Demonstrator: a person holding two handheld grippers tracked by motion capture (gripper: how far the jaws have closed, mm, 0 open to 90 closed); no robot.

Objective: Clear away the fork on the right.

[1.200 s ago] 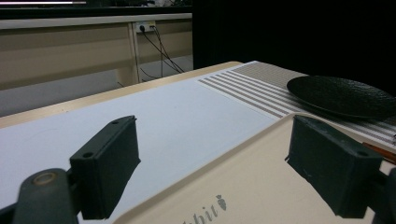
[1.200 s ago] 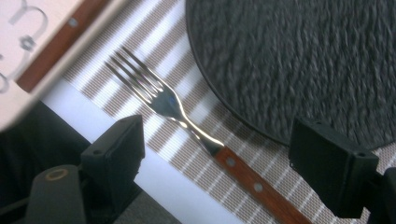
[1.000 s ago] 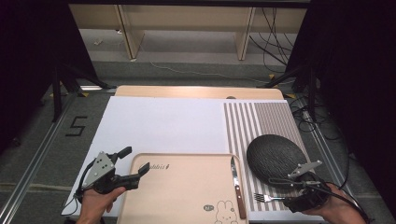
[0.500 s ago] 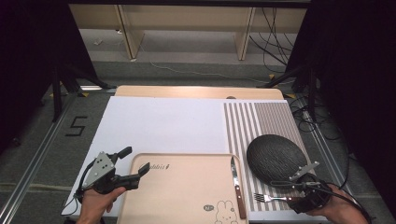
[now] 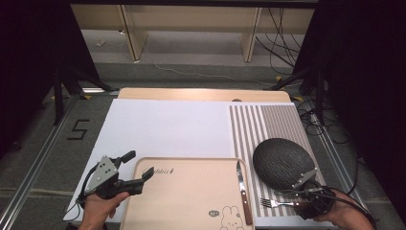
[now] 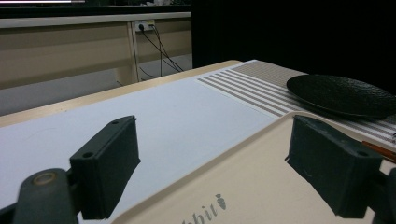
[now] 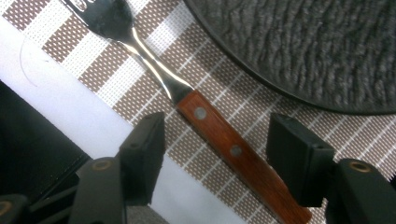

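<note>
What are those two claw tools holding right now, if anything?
Nothing yet. The right gripper has been closing around the fork's wooden handle without touching; the left gripper is open.

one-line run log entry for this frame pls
right gripper: jaws closing around fork handle, pads not touching | fork: flat on striped placemat beside black plate | left gripper: open over tray edge

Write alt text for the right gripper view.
The right gripper straddles the wooden handle of a fork lying on a striped placemat; its jaws have just been closing, but the pads do not touch the handle yet. The rim of a dark textured plate fills the upper right corner.
</note>
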